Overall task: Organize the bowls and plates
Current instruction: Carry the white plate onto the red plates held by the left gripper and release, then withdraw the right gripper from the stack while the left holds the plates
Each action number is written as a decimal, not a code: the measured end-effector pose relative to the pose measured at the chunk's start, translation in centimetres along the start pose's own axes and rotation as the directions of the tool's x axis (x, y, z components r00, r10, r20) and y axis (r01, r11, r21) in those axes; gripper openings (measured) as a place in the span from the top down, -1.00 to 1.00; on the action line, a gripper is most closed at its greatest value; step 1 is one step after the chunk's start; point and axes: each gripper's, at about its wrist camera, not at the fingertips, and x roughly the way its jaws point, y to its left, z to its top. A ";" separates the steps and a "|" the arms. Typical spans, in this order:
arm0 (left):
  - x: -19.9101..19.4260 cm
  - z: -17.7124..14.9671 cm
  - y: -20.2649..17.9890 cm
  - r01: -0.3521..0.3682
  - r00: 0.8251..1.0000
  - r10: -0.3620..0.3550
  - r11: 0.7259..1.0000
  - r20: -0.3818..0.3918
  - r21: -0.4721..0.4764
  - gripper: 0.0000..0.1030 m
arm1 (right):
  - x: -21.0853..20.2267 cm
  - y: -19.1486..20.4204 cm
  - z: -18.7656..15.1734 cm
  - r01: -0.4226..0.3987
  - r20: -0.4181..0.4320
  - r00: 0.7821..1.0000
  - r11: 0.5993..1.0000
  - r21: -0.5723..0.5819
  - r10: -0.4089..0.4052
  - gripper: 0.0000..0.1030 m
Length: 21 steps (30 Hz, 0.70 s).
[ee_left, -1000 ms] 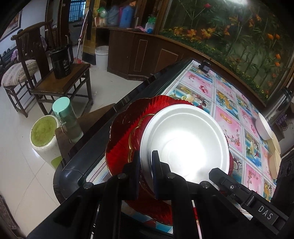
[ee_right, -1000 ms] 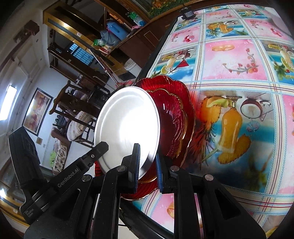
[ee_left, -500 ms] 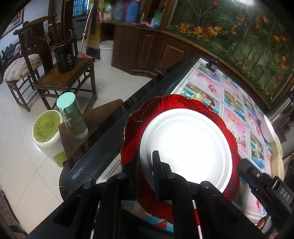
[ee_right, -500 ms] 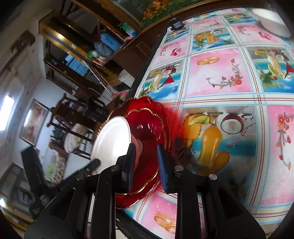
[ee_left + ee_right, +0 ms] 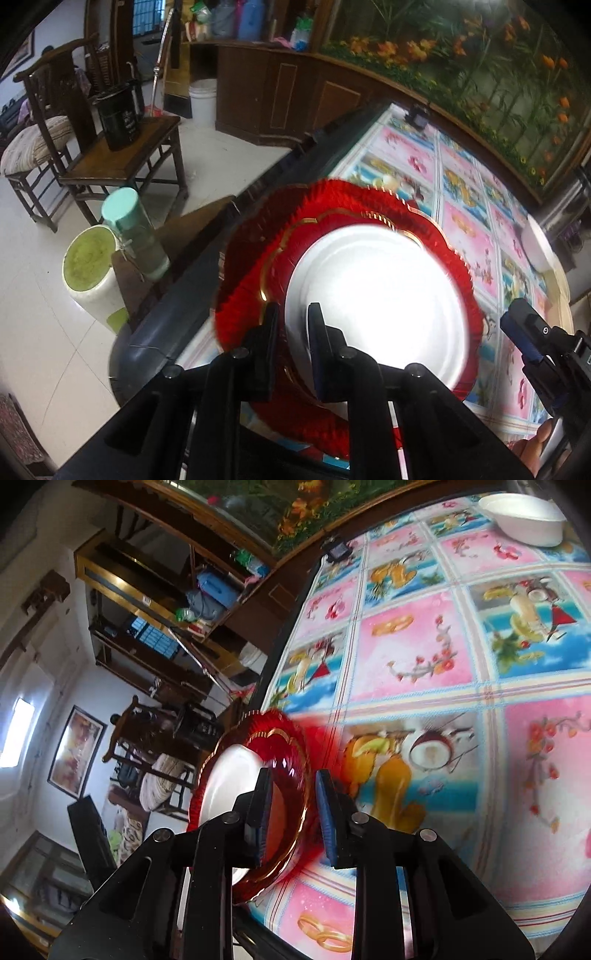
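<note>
A white plate (image 5: 376, 295) lies on two stacked red plates with gold trim (image 5: 258, 258) at the near left corner of the table. My left gripper (image 5: 293, 321) grips the near rim of the white plate together with the red plate under it, and its jaws are beginning to open. My right gripper (image 5: 293, 805) is open and holds nothing. In its own view the red plates (image 5: 288, 746) lie just ahead of its fingers. The left wrist view shows one blue-padded finger (image 5: 524, 339) of the right gripper clear of the stack, to its right.
The patterned tablecloth (image 5: 424, 657) runs right of the stack, with a white bowl (image 5: 524, 517) and a small black device (image 5: 338, 550) at the far side. Cream dishes (image 5: 557, 288) sit at the right. Beyond the dark table edge (image 5: 177, 295) stand a green bottle (image 5: 136, 232), a green-topped bin (image 5: 92, 273) and wooden chairs.
My right gripper has let go of the plates' rim and drawn back to the right. The white plate now lies flat on the red plates. My left gripper has stayed on the rim.
</note>
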 end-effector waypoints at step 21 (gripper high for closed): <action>-3.5 -0.3 -5.0 -0.035 0.992 0.019 0.991 0.124 0.126 -0.01 | -4.0 -4.7 2.0 -0.012 0.072 0.997 0.992 0.123 0.003 0.54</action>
